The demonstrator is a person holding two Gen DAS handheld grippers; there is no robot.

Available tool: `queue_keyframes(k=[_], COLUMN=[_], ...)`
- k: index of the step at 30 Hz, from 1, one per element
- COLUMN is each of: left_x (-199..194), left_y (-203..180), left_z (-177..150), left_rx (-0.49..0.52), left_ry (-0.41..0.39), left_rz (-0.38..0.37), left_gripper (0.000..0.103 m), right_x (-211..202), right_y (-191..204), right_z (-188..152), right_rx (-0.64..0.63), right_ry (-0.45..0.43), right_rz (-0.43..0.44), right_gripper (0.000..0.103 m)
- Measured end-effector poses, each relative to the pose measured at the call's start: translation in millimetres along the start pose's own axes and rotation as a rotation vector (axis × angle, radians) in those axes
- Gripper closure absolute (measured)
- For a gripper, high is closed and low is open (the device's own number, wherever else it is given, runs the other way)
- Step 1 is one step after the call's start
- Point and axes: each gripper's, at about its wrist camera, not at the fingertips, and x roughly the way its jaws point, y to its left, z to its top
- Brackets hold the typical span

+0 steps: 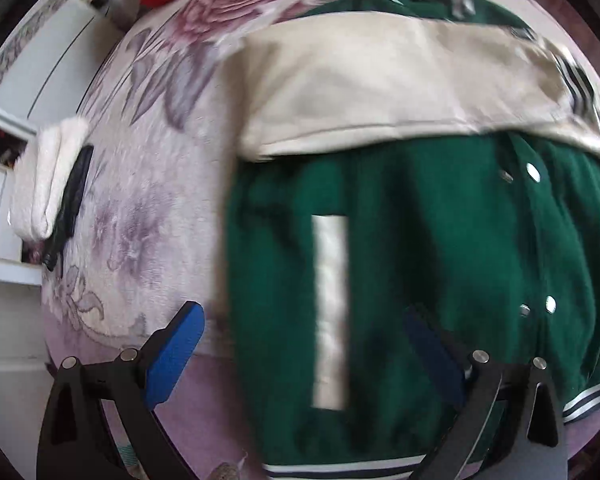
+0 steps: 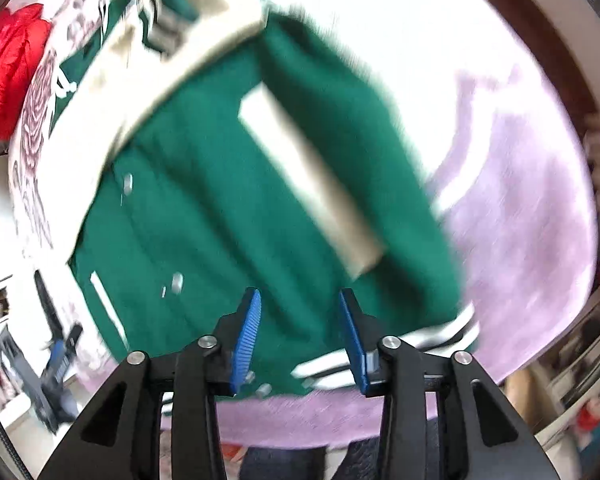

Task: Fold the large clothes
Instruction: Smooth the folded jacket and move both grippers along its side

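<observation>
A: Jacket (image 1: 420, 240), green with cream sleeves, spread on floral blanket (image 1: 148, 208); one cream sleeve (image 1: 380, 92) folded across chest. Could slide out of its fold if hem (image 2: 440, 336) gets dragged. Loose snaps (image 1: 534, 172), likely to let front panels part during next fold.

B: Left gripper (image 1: 304, 352): jaws wide, nothing between pads, hanging above jacket's side edge and cream stripe (image 1: 330, 312). Right gripper (image 2: 300, 336): jaws partly apart, over striped hem, no cloth visibly pinched. Risk, as judged: grabbing one layer only, leaving lower layer behind.

A: Left view only: fluffy white item (image 1: 48, 184) with dark object (image 1: 70, 208) at blanket's edge.

B: Right view only: far side of jacket, bare lilac blanket beyond it, second stripe (image 2: 108, 304). Both views: red garment (image 2: 8, 76). Heavy blur in both; fine detail not readable.
</observation>
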Motion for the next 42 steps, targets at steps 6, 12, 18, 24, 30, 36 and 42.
queue_keyframes(k=[6, 12, 18, 24, 30, 36, 42], left_x=[-2, 17, 48, 38, 9, -50, -92], left_y=[-73, -124, -146, -139, -162, -226, -332], left_z=[11, 20, 16, 16, 4, -20, -58], left_rx=[-0.014, -0.013, 0.02, -0.032, -0.003, 0.097, 0.255], left_ry=[0.008, 0.07, 0.156, 0.147, 0.111, 0.065, 0.024], left_rz=[0.103, 0.233, 0.291, 0.299, 0.335, 0.293, 0.252], left_gripper=[0.0, 0.0, 0.0, 0.0, 0.0, 0.0, 0.0], right_x=[7, 69, 67, 67, 55, -18, -67], right_y=[-27, 7, -18, -42, -59, -92, -191], right_z=[131, 200, 212, 220, 220, 174, 163], right_rx=[-0.094, -0.315, -0.289, -0.234, -0.376, -0.563, -0.458], right_ry=[-0.014, 0.062, 0.042, 0.168, 0.152, 0.055, -0.007], right_rz=[0.022, -0.014, -0.001, 0.145, 0.027, -0.155, -0.332], right_gripper=[0.06, 0.097, 0.098, 0.069, 0.083, 0.02, 0.02])
